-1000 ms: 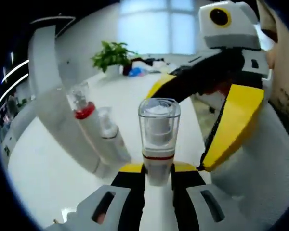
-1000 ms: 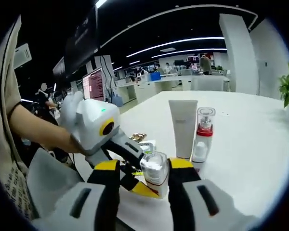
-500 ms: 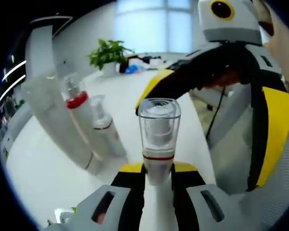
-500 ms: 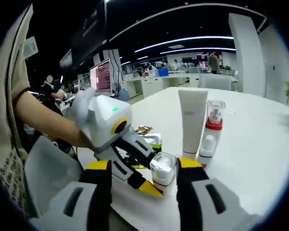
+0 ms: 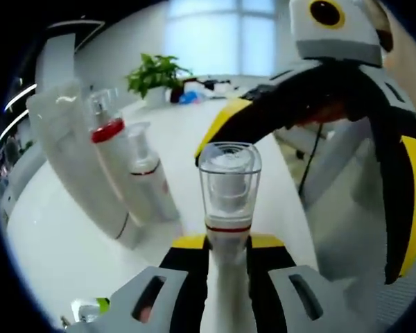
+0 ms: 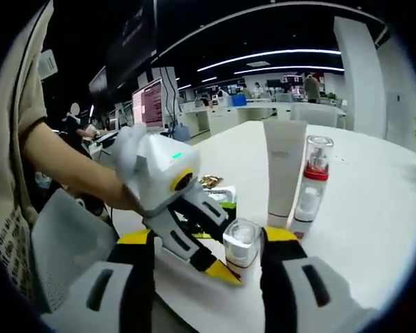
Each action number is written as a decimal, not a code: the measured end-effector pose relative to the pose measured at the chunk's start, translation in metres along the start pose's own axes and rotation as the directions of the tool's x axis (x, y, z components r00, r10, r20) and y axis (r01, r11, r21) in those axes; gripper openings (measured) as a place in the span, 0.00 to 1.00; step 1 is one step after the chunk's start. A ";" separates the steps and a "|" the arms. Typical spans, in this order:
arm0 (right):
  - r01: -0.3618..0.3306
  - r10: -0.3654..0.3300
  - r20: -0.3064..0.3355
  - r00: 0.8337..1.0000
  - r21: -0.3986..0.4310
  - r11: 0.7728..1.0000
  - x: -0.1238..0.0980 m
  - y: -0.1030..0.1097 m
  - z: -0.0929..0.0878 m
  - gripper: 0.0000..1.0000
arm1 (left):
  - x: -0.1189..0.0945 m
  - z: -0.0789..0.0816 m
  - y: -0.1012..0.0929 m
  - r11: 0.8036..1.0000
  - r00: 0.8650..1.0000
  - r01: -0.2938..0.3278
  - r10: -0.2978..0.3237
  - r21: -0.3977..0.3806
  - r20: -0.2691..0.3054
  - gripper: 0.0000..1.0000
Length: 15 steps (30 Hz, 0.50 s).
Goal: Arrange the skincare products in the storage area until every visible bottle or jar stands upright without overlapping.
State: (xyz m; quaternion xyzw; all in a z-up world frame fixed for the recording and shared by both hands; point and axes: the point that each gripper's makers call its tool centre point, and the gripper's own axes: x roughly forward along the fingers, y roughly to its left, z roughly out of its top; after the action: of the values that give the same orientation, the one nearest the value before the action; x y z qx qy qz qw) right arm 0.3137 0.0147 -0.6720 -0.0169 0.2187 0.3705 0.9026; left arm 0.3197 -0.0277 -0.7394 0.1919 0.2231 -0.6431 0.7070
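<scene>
Your left gripper [image 5: 227,253] fingers clamp the clear-capped bottle [image 5: 228,194]; your right gripper [image 6: 206,250] fingers stand spread around it.

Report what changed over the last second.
The right claw spread its jaws wider on either side of the clear-capped bottle, so they now stand clear of it. The left claw stayed shut on that bottle's base and holds it upright. The white tube, the red-collared bottle and the small pump bottle stood grouped on the table as before.
</scene>
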 end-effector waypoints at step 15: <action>0.035 -0.035 0.010 0.999 0.016 0.999 -0.003 -0.010 -0.001 0.68 | 0.005 0.001 0.028 1.000 0.999 -0.023 0.023 0.002 0.025 0.17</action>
State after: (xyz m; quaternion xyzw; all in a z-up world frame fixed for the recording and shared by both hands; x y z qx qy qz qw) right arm 0.3185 0.0055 -0.6731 -0.0117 0.2167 0.3529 0.9102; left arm 0.3478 -0.0295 -0.7416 0.1872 0.2111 -0.6375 0.7170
